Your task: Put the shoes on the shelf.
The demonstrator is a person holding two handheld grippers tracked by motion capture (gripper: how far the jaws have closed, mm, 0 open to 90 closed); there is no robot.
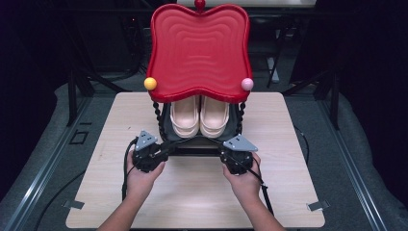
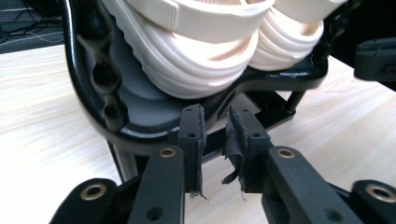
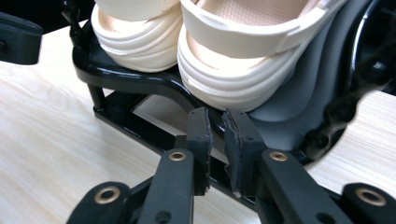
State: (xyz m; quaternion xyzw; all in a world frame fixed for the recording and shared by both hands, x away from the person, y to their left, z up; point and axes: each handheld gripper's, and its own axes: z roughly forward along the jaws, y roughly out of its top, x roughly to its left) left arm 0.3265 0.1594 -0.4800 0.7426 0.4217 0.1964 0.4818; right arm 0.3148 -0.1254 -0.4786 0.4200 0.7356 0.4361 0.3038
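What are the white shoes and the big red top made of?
The shoes look like soft foam or rubber: matte cream, thick ribbed soles. The red top seems to be hard plastic: glossy, with moulded ripples catching the light. The black shelf beneath the shoes is shiny, plastic or painted metal.

Light falls from above onto the pale worktop [image 1: 192, 192] while the room around it stays nearly black. The red tray [image 1: 199, 48] carries a soft sheen. Both gripper views are bright, sharp near the pads, slightly soft farther off.
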